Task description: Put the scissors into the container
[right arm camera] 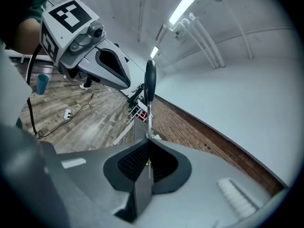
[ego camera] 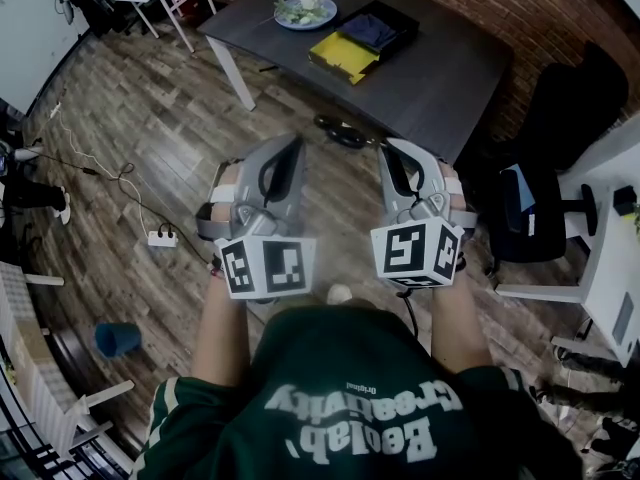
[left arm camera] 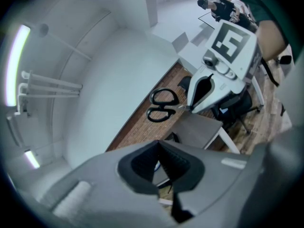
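Black-handled scissors (ego camera: 340,131) hang in the air in front of the person's chest, over the wooden floor. My right gripper (ego camera: 386,147) is shut on their blades, and the handle loops (left arm camera: 161,104) stick out past its tip. In the right gripper view the scissors (right arm camera: 150,84) show edge-on, the blade pinched between the pads. Beside it, my left gripper (ego camera: 293,140) is shut with nothing in it, its tip a little left of the handles. A black open container (ego camera: 392,18) with a blue cloth inside sits on the dark table (ego camera: 450,63) beyond.
On the table there is also a yellow flat item (ego camera: 343,56) and a plate (ego camera: 305,11) with food. A black office chair (ego camera: 545,203) stands at the right. A power strip (ego camera: 160,236) with cable and a blue cup (ego camera: 118,338) lie on the floor at the left.
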`<act>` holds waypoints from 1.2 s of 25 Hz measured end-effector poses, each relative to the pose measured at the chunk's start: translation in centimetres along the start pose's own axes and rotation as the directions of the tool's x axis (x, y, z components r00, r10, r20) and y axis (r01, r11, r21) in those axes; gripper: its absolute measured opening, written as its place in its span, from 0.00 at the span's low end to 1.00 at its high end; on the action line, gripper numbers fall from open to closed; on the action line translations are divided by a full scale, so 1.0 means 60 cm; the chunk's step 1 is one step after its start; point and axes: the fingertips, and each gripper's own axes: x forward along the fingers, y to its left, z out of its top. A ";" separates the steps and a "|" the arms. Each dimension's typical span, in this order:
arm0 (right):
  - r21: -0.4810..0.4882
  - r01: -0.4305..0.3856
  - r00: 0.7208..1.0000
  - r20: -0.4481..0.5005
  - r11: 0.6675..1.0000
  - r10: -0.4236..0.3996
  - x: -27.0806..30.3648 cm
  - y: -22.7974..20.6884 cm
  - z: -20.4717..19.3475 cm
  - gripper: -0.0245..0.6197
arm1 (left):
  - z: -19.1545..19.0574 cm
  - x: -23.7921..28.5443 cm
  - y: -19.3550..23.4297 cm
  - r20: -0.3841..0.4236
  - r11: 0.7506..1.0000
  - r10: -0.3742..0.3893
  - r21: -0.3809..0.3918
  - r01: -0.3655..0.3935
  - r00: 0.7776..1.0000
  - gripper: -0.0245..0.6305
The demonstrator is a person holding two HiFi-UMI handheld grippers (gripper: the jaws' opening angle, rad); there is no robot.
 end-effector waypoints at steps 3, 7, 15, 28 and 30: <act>-0.002 -0.008 1.000 -0.002 1.000 0.008 0.007 0.003 -0.004 0.06 | -0.005 0.006 0.003 -0.004 1.000 0.001 0.008 -0.001 1.000 0.04; -0.005 -0.014 1.000 -0.014 1.000 0.014 0.023 0.007 -0.007 0.06 | -0.013 0.014 0.014 -0.002 1.000 0.005 0.005 -0.005 1.000 0.04; -0.008 -0.005 0.999 -0.032 1.000 0.005 0.070 0.005 0.020 0.06 | -0.046 0.038 0.051 0.019 1.000 -0.006 0.001 0.006 1.000 0.04; -0.022 0.043 0.995 -0.087 0.999 -0.045 0.147 0.017 0.092 0.06 | -0.112 0.056 0.137 0.091 0.999 -0.037 0.016 0.036 0.995 0.04; -0.024 0.048 0.994 -0.093 0.999 -0.050 0.152 0.025 0.099 0.06 | -0.120 0.053 0.140 0.100 0.999 -0.041 0.019 0.039 0.994 0.04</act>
